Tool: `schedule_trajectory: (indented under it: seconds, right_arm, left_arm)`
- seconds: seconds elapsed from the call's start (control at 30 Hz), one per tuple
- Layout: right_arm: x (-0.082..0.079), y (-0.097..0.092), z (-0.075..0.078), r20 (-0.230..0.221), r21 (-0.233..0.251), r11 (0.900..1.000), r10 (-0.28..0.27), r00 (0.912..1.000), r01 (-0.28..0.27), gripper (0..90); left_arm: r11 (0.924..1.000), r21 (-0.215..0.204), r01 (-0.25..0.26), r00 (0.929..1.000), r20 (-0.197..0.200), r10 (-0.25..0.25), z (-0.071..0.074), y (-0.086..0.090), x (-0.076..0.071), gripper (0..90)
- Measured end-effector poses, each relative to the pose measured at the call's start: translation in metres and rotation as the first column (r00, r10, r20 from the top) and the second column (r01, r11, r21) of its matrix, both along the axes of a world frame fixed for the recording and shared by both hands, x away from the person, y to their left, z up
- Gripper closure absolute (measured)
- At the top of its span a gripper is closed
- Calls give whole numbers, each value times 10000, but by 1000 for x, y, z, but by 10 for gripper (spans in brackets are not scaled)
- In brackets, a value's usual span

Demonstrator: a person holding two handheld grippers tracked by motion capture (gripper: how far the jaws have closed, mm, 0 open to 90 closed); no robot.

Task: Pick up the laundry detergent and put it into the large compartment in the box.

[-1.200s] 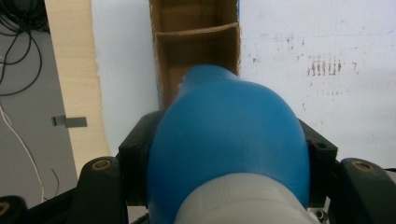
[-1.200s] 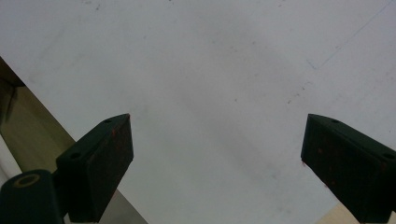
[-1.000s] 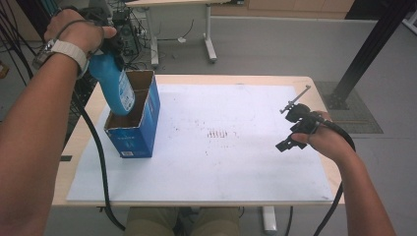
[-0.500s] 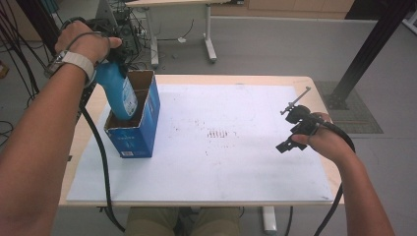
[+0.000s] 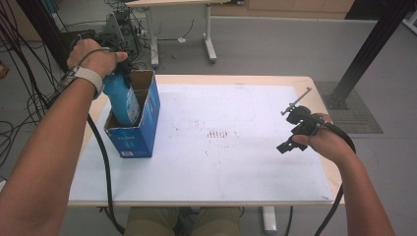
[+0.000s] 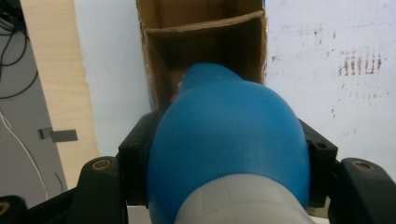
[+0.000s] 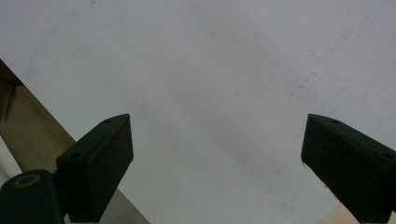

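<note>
One blue bottle (image 5: 123, 101) and one open cardboard box (image 5: 147, 120) are counted, plus two grippers. The bottle is clamped at its shoulder by the left gripper (image 5: 115, 69), lower end already inside the box, upper part tilted out over the rim. The box is set near the table's (image 5: 314, 91) left edge. The right gripper (image 5: 295, 130) is held empty, jaws wide apart, near the right edge; bare white mat (image 5: 231, 162) is left between
</note>
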State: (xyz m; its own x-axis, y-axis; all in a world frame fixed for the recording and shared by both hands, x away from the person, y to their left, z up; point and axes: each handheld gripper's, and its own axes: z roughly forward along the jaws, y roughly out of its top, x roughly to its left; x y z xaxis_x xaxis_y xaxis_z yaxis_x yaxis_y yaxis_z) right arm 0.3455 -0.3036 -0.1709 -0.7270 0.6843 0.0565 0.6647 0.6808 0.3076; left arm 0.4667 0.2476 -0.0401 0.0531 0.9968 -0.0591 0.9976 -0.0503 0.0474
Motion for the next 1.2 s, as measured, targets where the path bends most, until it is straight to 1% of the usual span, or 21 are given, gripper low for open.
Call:
schedule_trajectory:
  seconds: [0.07, 0.1, 0.17, 0.3, 0.37, 0.6, 0.77, 0.97, 1.03, 1.2]
  right_arm:
    - [0, 0, -1, -15, -7, 10000, -20, 10000, 20, 91]
    - [0, -1, -1, -30, 3, 10000, -20, 10000, 20, 91]
    - [0, -1, -2, -33, 0, 10000, -9, 10000, 9, 91]
    - [1, -1, -3, -72, 30, 10000, -38, 10000, 39, 91]
    - [1, -1, -3, -68, 26, 10000, -40, 10000, 40, 91]
    - [1, -2, -4, -85, -5, 10000, -54, 9999, 54, 91]
    - [0, -2, -3, -93, -15, 10000, -87, 9999, 87, 92]
    - [-2, -1, -2, -56, 1, 10000, -93, 9999, 93, 92]
    - [-2, -1, -1, -26, -1, 10000, -61, 10000, 61, 91]
    - [-3, -1, -1, -32, -7, 9999, -109, 9999, 109, 91]
  left_arm:
    - [10000, 5, 2, 10000, 44, -2, -4, 0, 0, 376]
    - [10000, 23, 3, 10000, -38, -3, -7, 0, 2, 377]
    - [10000, 52, 46, 10000, 14, -46, -10, -1, 1, 377]
    - [9999, 67, 96, 9999, -56, -95, -18, -2, 3, 376]
    - [10000, 56, 80, 10000, -31, -79, -22, -2, 4, 376]
    - [9998, 147, 154, 9997, -180, -151, -36, -5, 7, 376]
    - [9997, 150, 189, 9998, -107, -187, -43, -7, 7, 376]
    - [9996, 181, 214, 9997, -158, -212, -51, -10, 9, 376]
    - [9997, 134, 214, 9997, -120, -213, -54, -10, 9, 376]
    - [9997, 138, 204, 9996, -179, -201, -62, -10, 10, 376]
